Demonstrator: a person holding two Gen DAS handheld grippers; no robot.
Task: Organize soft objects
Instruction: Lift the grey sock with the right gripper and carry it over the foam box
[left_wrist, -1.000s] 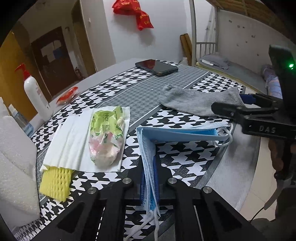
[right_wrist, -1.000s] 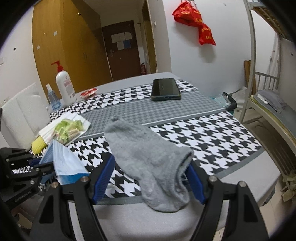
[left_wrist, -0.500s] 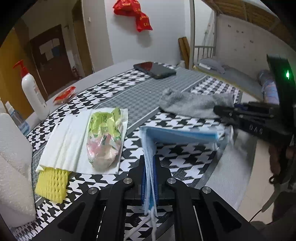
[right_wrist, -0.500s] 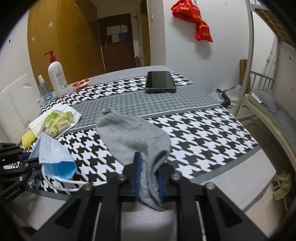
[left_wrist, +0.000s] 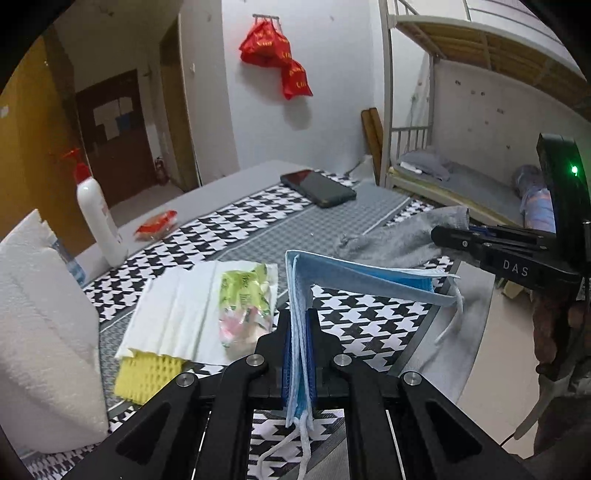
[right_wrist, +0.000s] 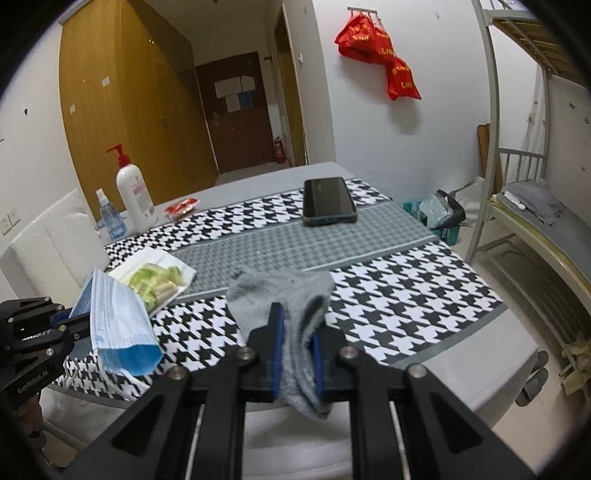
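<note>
Left wrist view: left gripper (left_wrist: 298, 343), jaws clamped on one short end of a folded blue mask (left_wrist: 354, 280); the mask rises from the jaws, bends, and runs its long axis out to the right, free end and ear loop hanging above the bench (left_wrist: 373, 325), clear of the cloth. Left of the jaws, flat on the bench: a white tissue stack (left_wrist: 173, 314) with a green snack pack (left_wrist: 245, 302) on top and a yellow sponge (left_wrist: 146, 376) partly tucked under its near edge. This pile is just beside the left jaws, so a set-down there appears a short swing leftward. Farther right, a grey sock (left_wrist: 399, 240) stretches toward the right gripper (left_wrist: 461, 240), which enters from the right edge; its grip is hard to read from here. Beyond: phone (left_wrist: 317, 188), lotion bottle (left_wrist: 99, 221), red packet (left_wrist: 157, 223). Right wrist view: right gripper (right_wrist: 295, 332), jaws clamped on one end of the sock (right_wrist: 288, 295); a short tail droops below the jaws, the long axis runs forward and slightly left, far end resting on or just over the bench (right_wrist: 406, 295), which cannot be told. Left gripper (right_wrist: 74, 325) at the left edge, mask (right_wrist: 118, 328) hanging from it, tissue stack (right_wrist: 173, 267) and snack pack (right_wrist: 155, 280) just behind. The pile lies well left of the sock; the left gripper is the nearer to it.
</note>
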